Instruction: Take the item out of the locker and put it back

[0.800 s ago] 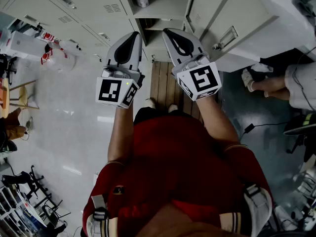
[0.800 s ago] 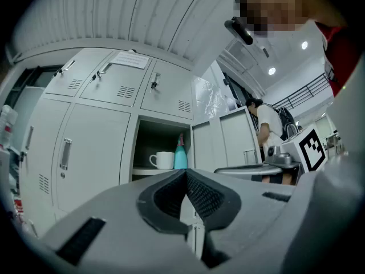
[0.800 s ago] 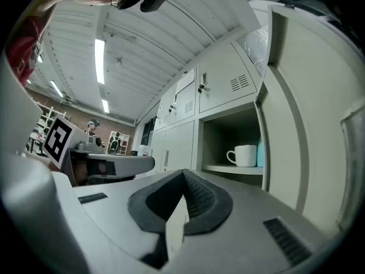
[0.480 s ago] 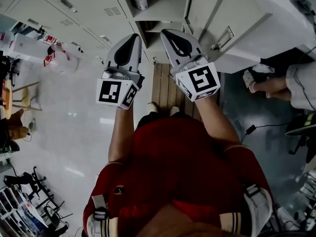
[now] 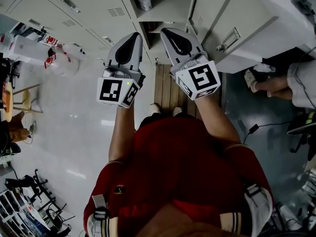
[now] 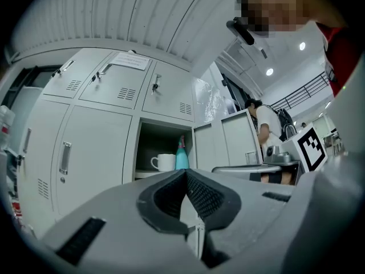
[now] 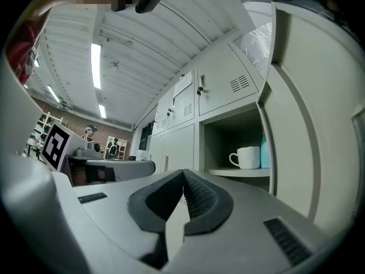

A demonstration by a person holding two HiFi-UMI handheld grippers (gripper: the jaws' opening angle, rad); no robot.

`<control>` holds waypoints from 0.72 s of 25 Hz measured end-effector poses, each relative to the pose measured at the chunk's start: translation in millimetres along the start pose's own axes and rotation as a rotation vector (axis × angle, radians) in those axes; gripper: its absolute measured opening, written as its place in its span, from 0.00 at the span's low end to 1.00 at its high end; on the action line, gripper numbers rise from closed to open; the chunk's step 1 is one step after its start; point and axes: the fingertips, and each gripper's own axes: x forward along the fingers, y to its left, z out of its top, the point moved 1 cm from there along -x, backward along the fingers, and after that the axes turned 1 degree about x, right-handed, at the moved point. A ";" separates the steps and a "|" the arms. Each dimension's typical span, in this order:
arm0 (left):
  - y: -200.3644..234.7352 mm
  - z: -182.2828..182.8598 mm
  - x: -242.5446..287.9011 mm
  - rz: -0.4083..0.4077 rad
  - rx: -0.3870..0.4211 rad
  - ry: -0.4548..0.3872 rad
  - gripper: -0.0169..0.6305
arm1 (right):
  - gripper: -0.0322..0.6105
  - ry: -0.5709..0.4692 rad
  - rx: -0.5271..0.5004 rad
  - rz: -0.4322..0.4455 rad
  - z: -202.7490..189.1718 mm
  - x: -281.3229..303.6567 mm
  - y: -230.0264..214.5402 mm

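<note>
A white mug [image 5: 143, 0] stands on a shelf in the open locker [image 5: 163, 11], straight ahead of both grippers. From the left gripper view the mug [image 6: 164, 162] has a teal bottle [image 6: 182, 157] close beside it. The right gripper view shows the same mug [image 7: 247, 157] and bottle [image 7: 264, 153] on the shelf. My left gripper [image 5: 132, 36] and right gripper [image 5: 168, 32] are held side by side in front of the locker, short of its opening. The left gripper [image 6: 186, 173] is shut with nothing in it. So is the right gripper [image 7: 183, 173].
The locker's door [image 5: 222, 19] stands swung open to the right, close to my right gripper. Shut lockers [image 5: 74, 6] fill the wall to the left. A seated person [image 5: 296, 83] is at the right, a cable [image 5: 252, 128] lies on the floor, and clutter lines the left edge.
Both grippers keep almost the same pose, still shut. The lockers have slid slightly lower in the head view.
</note>
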 end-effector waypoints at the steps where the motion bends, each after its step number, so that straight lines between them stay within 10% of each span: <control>1: 1.9 -0.3 -0.5 -0.003 -0.001 0.000 0.04 | 0.05 0.001 0.000 -0.006 -0.2 1.6 0.5; 18: 49.8 -12.0 -6.0 -0.048 -0.019 0.009 0.04 | 0.28 0.066 0.006 -0.068 -19.9 44.9 10.0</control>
